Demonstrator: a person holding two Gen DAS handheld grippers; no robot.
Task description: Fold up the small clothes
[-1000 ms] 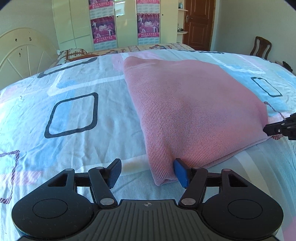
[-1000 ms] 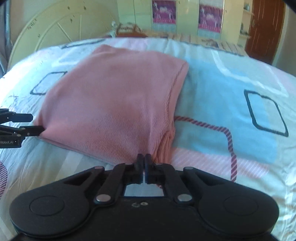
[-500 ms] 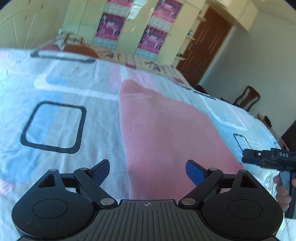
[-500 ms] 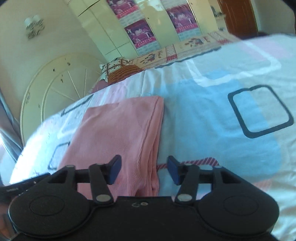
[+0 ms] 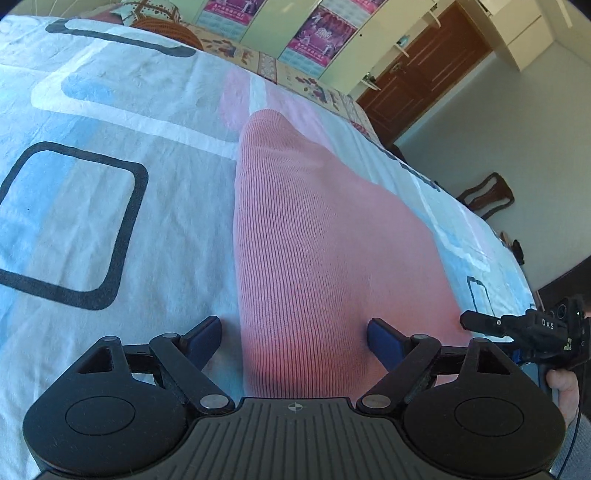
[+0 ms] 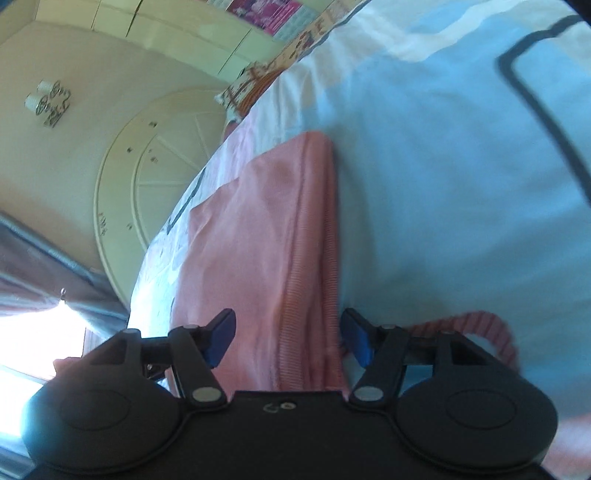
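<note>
Where a second ago the right tool (image 6: 287, 339) was pressed together on the near corner of the pink sweater (image 5: 317, 236), and the left tool (image 5: 295, 341) had one blue pad against the other near corner, both now stand spread wide and lifted off the cloth, each tilted so that the room leans sideways in its view. Half a second ago they were already apart; since then both have tipped further and drawn closer over the folded edge. Beyond the left tool the sweater lies folded flat on the bed sheet (image 5: 92, 221), which is pale blue and white with dark rounded squares, and runs straight ahead from between the fingers; to its right the right tool (image 5: 524, 328) shows beside the sweater's edge, with part of a hand (image 5: 561, 387) under it. Farther off ahead of the left tool are a wardrobe with posters (image 5: 314, 33), a brown door (image 5: 417, 74) and a wooden chair (image 5: 487, 195). Ahead of the right tool the stacked edges of the sweater (image 6: 258, 236) pass between its fingers, with a round cream headboard (image 6: 147, 199) to the left and nothing lying across the cloth. Neither tool holds or touches anything that can be made out.
</note>
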